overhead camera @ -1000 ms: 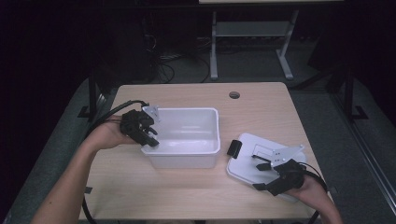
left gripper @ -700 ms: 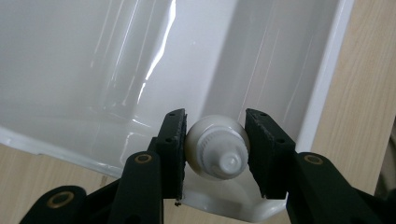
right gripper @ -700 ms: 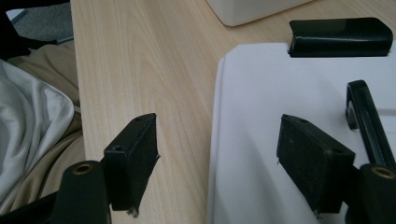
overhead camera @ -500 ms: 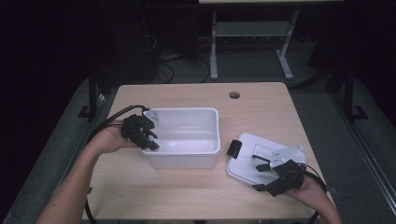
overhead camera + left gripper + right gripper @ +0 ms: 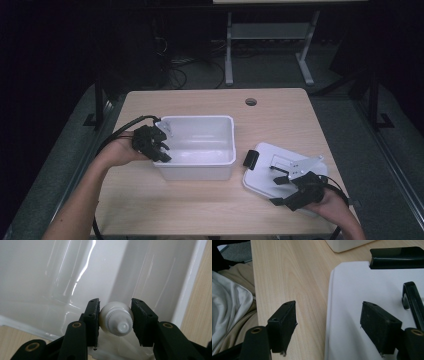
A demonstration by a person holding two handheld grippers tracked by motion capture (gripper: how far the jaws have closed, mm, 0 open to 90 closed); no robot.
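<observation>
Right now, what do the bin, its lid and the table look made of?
Bin: glossy white plastic, probably; streaky light reflections on its walls. Lid: matte white plastic with black clips, by its look. Table: pale wood-grain top, possibly laminate; the grain lines show in the right gripper view.

The white tube's body is hidden behind its cap.

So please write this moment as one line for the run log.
left gripper: shut on tube, over bin | right gripper: open, over lid edge | lid: off, on table
</observation>
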